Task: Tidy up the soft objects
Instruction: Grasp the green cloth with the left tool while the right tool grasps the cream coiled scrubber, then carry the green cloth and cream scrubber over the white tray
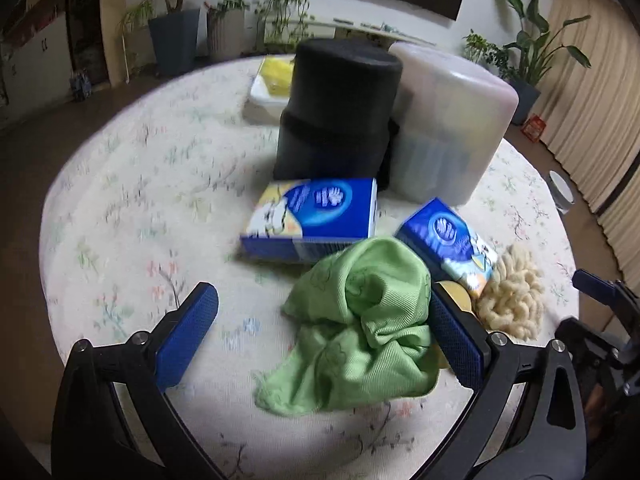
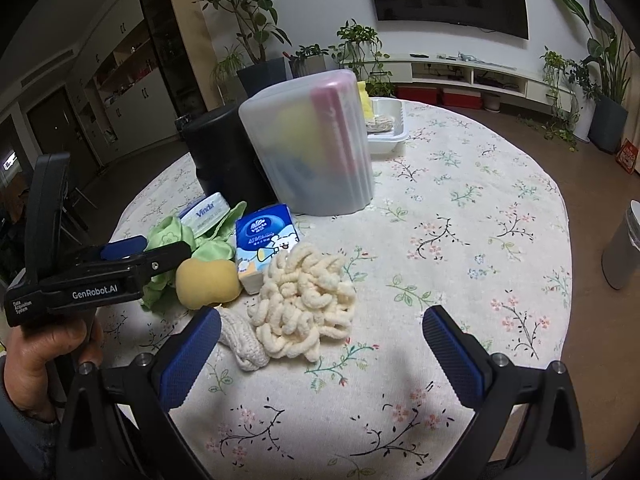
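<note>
The green cloth (image 1: pixel 360 320) lies crumpled on the worktop (image 1: pixel 140 208), just in front of the blue tissue box (image 1: pixel 316 216). The left gripper (image 1: pixel 324 320) is nearer, its fingers spread wide and empty, the cloth touching the right one. The right gripper (image 2: pixel 320 344) is also wide and empty.

Cloth (image 1: pixel 356 328) lies before tissue pack (image 1: pixel 312 216), left of mop head (image 1: pixel 512 300).
</note>
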A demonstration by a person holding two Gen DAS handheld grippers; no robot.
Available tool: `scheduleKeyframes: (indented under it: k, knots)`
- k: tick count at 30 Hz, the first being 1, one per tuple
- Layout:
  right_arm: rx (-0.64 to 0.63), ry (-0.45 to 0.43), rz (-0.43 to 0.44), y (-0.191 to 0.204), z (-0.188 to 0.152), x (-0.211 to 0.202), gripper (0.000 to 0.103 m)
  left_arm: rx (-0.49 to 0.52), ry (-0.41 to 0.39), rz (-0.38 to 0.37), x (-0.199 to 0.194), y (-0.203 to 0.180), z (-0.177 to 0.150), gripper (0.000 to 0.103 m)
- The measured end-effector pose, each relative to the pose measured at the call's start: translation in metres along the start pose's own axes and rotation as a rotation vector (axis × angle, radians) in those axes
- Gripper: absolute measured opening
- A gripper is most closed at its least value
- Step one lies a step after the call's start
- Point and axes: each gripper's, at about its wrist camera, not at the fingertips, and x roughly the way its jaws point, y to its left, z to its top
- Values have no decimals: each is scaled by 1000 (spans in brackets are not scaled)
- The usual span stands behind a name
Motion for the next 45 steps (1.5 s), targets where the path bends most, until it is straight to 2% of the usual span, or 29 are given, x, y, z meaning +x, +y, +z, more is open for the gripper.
scheduleKeyframes:
  k: [5,9,12,14,16,21,23,28,32,35,37,38,39,40,45]
  knots:
    - [14,5,-14,-7,1,2,103,-73,79,-69,12,8,-4,101]
    - [17,9,-19,-8,2,4,103,-43,60,-38,21,2,-2,102]
    - [-6,17,-27,-4,5,7,103,5,45,-4,20,-3,-4,88]
    - [-29,20,-46,0,9,11,103,21,39,-6,17,-5,-7,69]
    - [-49,21,-61,3,12,14,103,39,37,-11,13,-7,-9,62]
    - [-71,47,-36,9,12,19,103,73,29,9,9,-13,-13,62]
    - [-84,65,-35,10,11,23,103,90,27,8,8,-16,-12,56]
    - [-101,125,-43,7,14,41,97,61,40,-41,8,-9,-13,55]
    - [-86,157,-21,7,16,52,92,49,45,-53,10,-5,-11,48]
    - [-94,170,-17,10,15,59,74,68,53,-61,12,-10,-9,39]
    - [-115,165,-27,13,14,59,62,69,54,-71,12,-11,-8,37]
    - [-122,164,-20,15,13,58,58,66,54,-77,12,-10,-8,35]
    - [-124,165,-8,16,12,56,48,53,53,-92,12,-8,-8,35]
    - [-121,166,5,18,11,54,43,48,53,-98,11,-6,-8,34]
    - [-95,151,28,14,7,44,37,17,43,-151,4,-1,-10,32]
